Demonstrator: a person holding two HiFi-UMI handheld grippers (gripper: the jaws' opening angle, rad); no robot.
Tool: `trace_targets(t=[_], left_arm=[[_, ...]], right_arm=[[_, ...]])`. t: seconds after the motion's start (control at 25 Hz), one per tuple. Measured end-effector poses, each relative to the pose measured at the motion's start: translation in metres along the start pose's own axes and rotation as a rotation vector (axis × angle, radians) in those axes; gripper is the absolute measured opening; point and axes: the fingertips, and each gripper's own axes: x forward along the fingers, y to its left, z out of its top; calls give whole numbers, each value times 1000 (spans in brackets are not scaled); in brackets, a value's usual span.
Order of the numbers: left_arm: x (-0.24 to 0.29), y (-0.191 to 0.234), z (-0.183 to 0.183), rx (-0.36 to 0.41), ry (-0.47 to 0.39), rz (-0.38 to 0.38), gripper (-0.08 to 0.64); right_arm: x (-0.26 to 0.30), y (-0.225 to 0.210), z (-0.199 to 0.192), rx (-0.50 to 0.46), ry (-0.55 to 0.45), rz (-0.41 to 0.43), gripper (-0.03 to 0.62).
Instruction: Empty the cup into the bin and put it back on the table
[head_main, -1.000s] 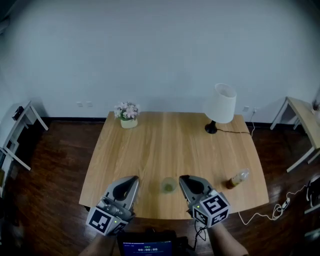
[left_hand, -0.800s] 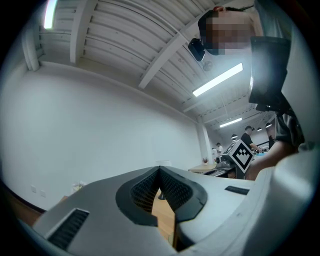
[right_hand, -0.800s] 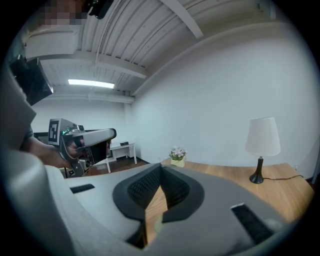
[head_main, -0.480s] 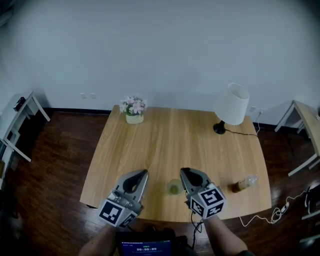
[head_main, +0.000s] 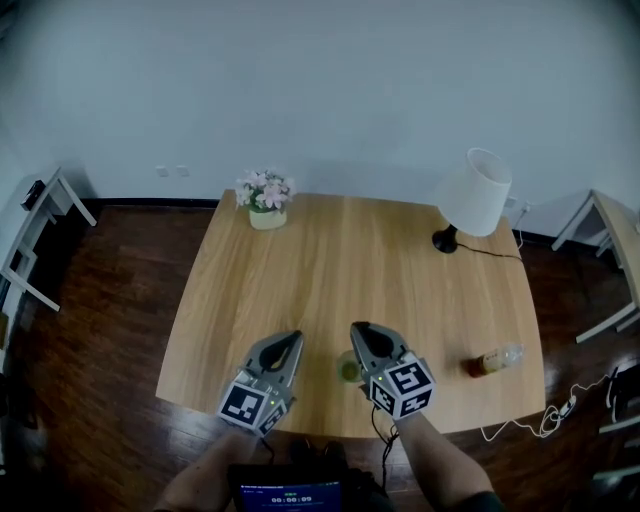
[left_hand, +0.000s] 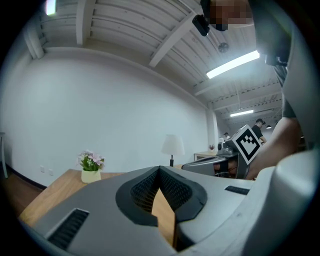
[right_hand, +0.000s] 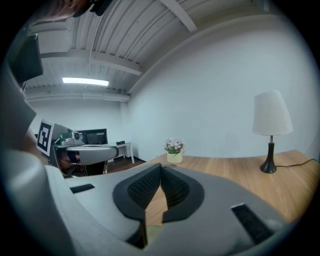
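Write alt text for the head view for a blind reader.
The left gripper and right gripper hover at the near edge of a wooden table, a cup between them. Flowers, a lamp and a bottle sit elsewhere.

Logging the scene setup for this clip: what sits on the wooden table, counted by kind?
Small clear cup with greenish contents: 1
Clear plastic bottle of brown liquid, lying on its side: 1
White-shaded table lamp on a black base: 1
Pale pot of pink flowers: 1
Total: 4
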Motion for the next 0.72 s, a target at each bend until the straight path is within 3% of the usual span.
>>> trace_targets(t=[0.2, 0.48, 0.64, 0.72], left_arm=[[9, 1, -32, -5, 64, -5, 0], [6, -1, -60, -34, 112, 3, 0], [-1, -1, -77, -65, 149, 24, 0], [-3, 0, -83, -70, 162, 33, 0]], right_arm=[[11, 0, -16, -17, 6, 17, 43], [10, 10, -51, -55, 96, 88, 304], [6, 11, -77, -50, 158, 102, 380], [5, 10, -88, -55, 182, 105, 380]])
